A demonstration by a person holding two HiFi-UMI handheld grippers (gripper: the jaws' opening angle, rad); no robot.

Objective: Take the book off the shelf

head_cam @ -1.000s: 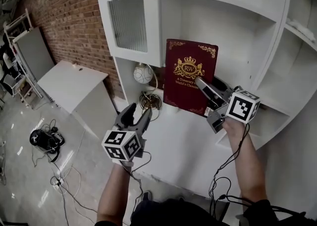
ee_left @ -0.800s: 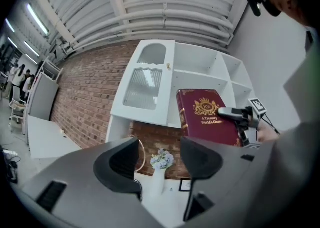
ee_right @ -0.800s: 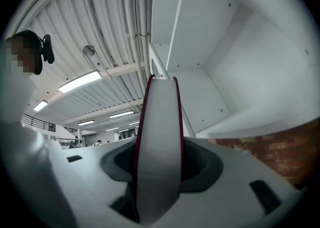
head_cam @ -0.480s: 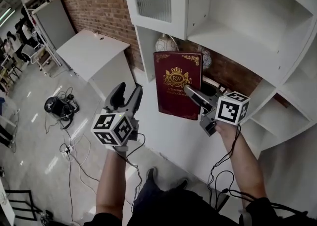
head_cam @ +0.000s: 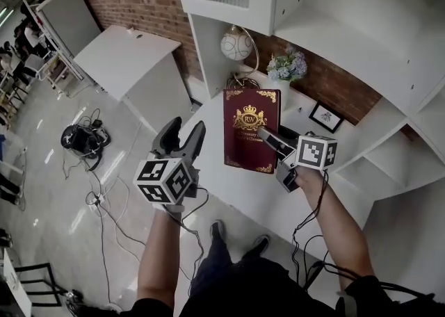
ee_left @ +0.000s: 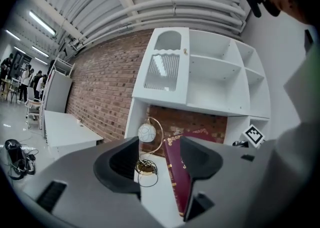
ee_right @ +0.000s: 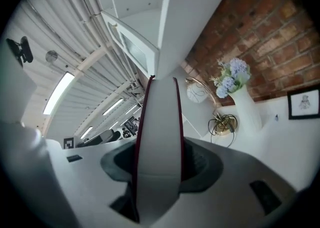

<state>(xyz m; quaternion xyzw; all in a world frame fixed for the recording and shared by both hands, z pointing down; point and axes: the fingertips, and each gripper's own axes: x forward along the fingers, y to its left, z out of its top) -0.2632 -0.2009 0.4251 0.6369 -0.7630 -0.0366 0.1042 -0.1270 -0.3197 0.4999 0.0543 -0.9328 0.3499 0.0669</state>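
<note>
Book [head_cam: 252, 128] lower now, lamp [head_cam: 237, 44] and flowers [head_cam: 286, 67] behind

Lamp [head_cam: 236, 44], flowers [head_cam: 286, 67], frame [head_cam: 325, 117] on white shelf [head_cam: 300, 107]

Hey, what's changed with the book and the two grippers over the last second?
The right gripper has carried the book down and out from the shelf, uncovering the flowers behind it. Unchanged: the right jaws stay clamped on the book, the left gripper stays open and empty beside it, and the lamp is in place.

Book [head_cam: 252, 128] before the shelf [head_cam: 348, 37], globe ornament [head_cam: 236, 44] behind it
</note>
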